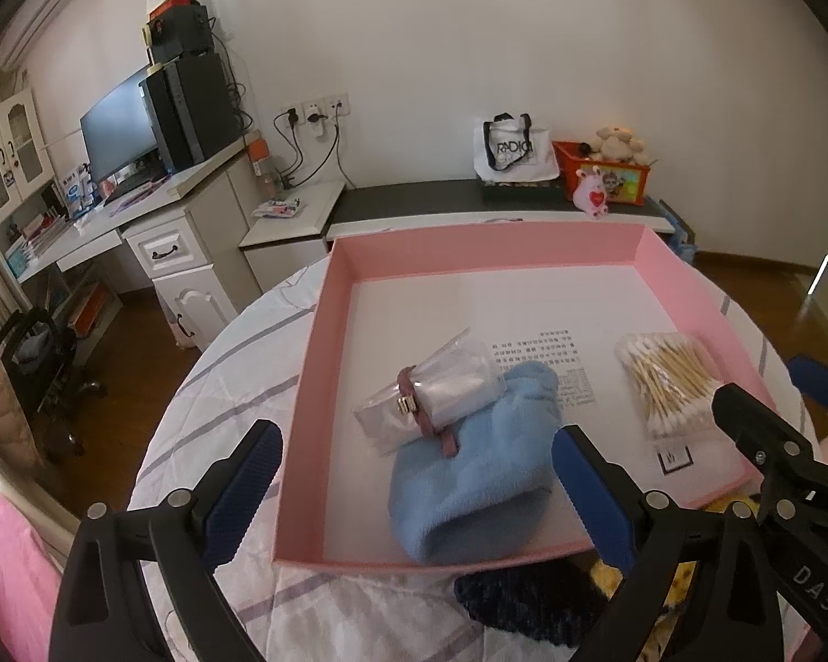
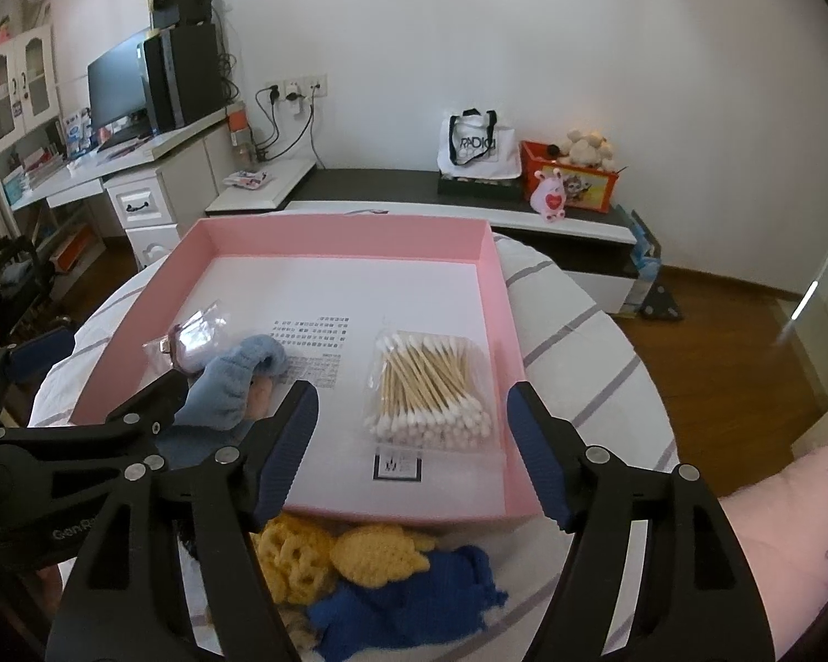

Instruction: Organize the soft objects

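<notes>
**Both grippers spread wide at the near edge of the pink tray**

A shallow pink tray (image 1: 524, 245) with a white printed floor sits on a round surface (image 1: 232, 364) covered in a white cloth with grey stripes. Inside it, toward the left, lies a light blue fleece piece (image 1: 469, 491), folded and bulky, reaching almost to the near wall. A clear plastic pouch (image 1: 430, 394) bound by a dark pink strap with a small metal buckle (image 1: 408, 405) rests partly on the fleece and partly on the tray floor. To the right, well apart from the fleece, a clear pack of cotton swabs (image 2: 428, 386) with wooden stems lies flat on the tray floor.

The left gripper (image 1: 414, 491) hangs over the near left part of the tray, its jaws released and wide, one blue pad outside the tray's left wall and the other just beside the fleece; nothing is held between them. The right gripper (image 2: 414, 447) is likewise released, its blue pads standing either side of the swab pack from the camera's line of sight, gripping nothing.

Outside the tray, against its near wall, soft things lie in a heap on the cloth: two yellow textured sponge-like pieces (image 2: 381, 554), one with cut-out holes, and a dark blue knitted item (image 2: 403, 601) just beside them.
</notes>
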Tool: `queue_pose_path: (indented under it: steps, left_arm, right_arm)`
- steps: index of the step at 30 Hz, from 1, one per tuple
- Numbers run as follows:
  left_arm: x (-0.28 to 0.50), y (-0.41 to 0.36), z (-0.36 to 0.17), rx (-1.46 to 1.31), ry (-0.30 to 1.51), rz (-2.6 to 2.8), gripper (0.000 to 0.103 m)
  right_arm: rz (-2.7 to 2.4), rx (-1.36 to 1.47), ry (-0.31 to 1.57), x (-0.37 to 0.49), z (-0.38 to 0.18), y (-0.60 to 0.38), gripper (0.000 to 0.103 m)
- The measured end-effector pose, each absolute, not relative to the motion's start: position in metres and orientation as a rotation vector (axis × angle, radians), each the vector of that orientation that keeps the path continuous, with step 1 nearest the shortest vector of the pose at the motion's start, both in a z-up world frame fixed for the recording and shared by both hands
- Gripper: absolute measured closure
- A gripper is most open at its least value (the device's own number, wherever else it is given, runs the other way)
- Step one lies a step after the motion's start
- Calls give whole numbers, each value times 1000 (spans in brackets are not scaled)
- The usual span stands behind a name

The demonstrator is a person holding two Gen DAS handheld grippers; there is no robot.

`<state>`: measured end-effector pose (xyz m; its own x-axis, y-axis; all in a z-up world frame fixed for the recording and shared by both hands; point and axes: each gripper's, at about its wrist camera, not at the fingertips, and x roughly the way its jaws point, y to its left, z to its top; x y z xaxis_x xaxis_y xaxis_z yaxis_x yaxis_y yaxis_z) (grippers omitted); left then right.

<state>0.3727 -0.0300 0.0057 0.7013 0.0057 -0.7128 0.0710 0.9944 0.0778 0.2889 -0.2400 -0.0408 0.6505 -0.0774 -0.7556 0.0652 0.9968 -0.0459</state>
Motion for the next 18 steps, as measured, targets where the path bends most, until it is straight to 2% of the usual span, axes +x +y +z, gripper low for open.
queue_pose_path:
  steps: [7, 12, 14, 15, 18]
  left_arm:
    - [339, -25, 18, 89, 771, -50, 6]
    - [308, -17, 30, 69, 745, -50, 2]
    - [293, -12, 35, 64, 725, -42, 1]
    - [284, -10, 37, 62, 714, -36, 1]
    - [261, -5, 45, 46, 686, -34, 1]
  right_arm:
    - [-88, -26, 836, 265, -27, -232, 34]
    - [-98, -37, 797, 238, -9, -225, 27]
    - [-102, -46, 780, 227, -3, -222, 21]
    - [-107, -51, 769, 222, 1, -220, 14]
    - [-126, -65, 733, 204, 12, -215, 12]
